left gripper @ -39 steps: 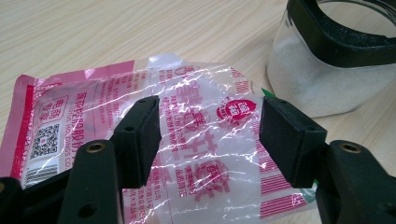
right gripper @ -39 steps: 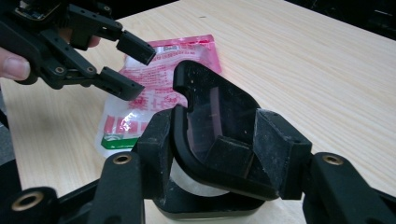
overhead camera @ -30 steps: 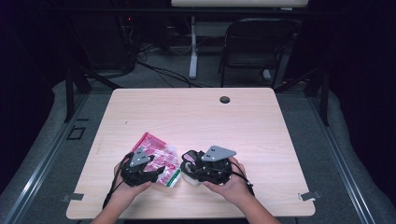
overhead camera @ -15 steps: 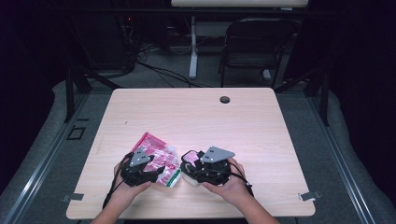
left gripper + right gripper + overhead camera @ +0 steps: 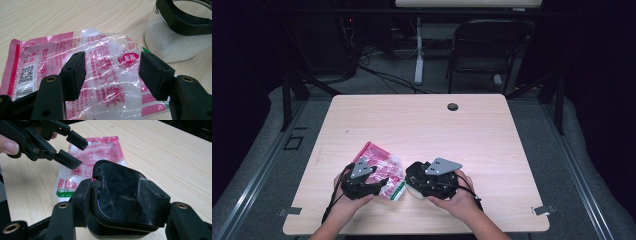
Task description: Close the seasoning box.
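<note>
A pink and clear plastic bag [image 5: 380, 169] with red print lies flat on the table near the front edge. My left gripper [image 5: 112, 67] hovers just over it, open, with the bag [image 5: 105, 75] showing between the jaws. To its right stands a clear jar [image 5: 175, 42] of white granules under a black square lid [image 5: 117, 192]. My right gripper [image 5: 117, 195] is shut on that lid from both sides. In the high view the left gripper [image 5: 362, 182] and right gripper [image 5: 432, 179] sit side by side, each held by a hand. The right gripper view also shows the left gripper [image 5: 75, 151] open above the bag [image 5: 97, 152].
The light wooden table [image 5: 492, 145] has a round cable hole [image 5: 453, 106] near its far edge. A black chair [image 5: 484, 50] and cables stand on the floor beyond the table.
</note>
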Demonstrator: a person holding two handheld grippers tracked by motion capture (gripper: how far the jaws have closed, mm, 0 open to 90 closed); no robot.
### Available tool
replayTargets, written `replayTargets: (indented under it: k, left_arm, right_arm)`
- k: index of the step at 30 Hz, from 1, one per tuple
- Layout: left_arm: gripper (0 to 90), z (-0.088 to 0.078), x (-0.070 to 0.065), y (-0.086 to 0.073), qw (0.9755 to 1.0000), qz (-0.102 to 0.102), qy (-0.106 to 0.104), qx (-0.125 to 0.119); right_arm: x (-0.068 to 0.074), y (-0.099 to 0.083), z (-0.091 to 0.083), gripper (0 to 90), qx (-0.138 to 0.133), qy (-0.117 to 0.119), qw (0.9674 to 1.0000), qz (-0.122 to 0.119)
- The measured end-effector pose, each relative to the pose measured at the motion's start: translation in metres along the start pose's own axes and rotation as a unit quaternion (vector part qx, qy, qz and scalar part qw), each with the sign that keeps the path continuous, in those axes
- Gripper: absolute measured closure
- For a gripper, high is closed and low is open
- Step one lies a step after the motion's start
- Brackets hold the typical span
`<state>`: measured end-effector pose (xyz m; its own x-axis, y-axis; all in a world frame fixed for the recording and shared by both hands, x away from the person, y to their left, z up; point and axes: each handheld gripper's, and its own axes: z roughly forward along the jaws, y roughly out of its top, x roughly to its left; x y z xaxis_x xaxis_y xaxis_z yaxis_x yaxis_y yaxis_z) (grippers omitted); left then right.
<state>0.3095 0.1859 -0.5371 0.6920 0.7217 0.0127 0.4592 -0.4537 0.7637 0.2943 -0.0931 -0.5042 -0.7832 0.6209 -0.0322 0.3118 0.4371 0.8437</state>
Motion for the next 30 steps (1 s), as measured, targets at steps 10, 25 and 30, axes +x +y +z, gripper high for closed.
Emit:
replayTargets:
  k: [10,25,30]
  left_arm:
    - [39.1,-0.0002,0.0001,-0.0001,1.0000,-0.001,0.000,0.000]
    - [39.1,0.0003,0.0004,-0.0005,1.0000,-0.001,0.000,0.000]
    - [39.1,0.0003,0.0007,-0.0005,1.0000,-0.001,0.001,0.000]
  right_arm:
    - [0.0041,-0.0001,0.0024,47.0,0.012,0.006,0.9999,-0.002]
    - [0.0070,0.0008,0.0021,47.6,0.009,0.011,0.9999,-0.002]
    - [0.0067,0.0005,0.0026,47.9,0.009,0.010,0.9999,-0.002]
